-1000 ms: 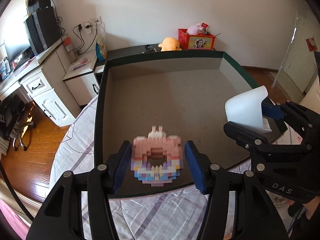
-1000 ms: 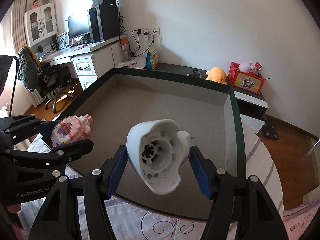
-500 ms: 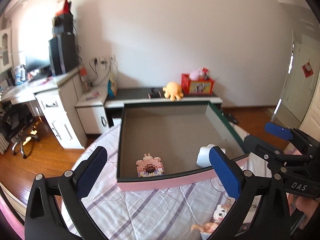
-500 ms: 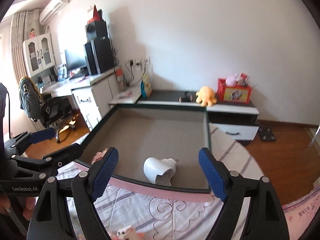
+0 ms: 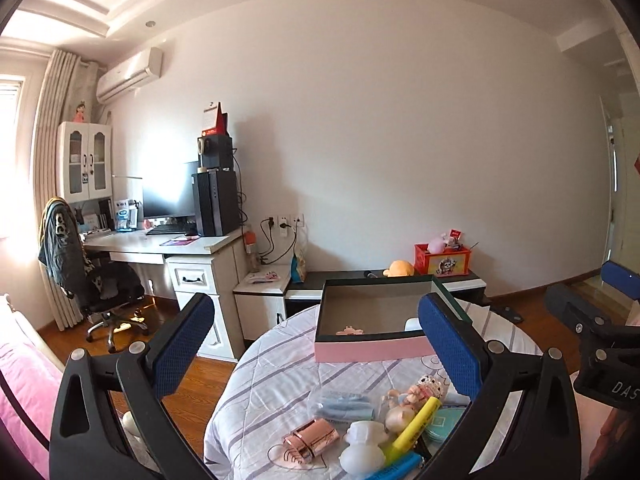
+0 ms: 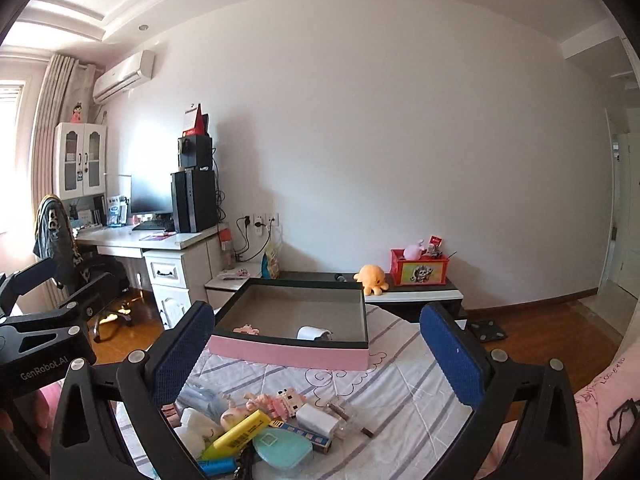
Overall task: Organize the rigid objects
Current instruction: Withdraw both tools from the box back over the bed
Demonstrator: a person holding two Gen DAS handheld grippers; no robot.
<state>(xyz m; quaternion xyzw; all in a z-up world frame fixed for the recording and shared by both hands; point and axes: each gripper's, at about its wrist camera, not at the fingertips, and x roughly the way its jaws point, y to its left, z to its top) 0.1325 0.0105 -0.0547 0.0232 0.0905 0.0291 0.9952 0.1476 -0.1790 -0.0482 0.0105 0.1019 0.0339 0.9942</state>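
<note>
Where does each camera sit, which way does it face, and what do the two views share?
Left wrist: on the left gripper, jaws wide and empty, facing the pink box and far wall; the right gripper shows at right.
Right wrist: on the right gripper, jaws opening, empty, facing likewise; the left gripper shows at left.
Shared: box, yellow highlighter.

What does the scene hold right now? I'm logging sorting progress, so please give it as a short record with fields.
surface: bed cover, striped
container: pink box, open top
in box: pink block figure and white plastic part, lying apart
still outside: pile with yellow highlighter, teal round case, white charger, rose-gold clip
left gripper: open, nothing between its fingers
right gripper: jaws opening, nothing between them
</note>
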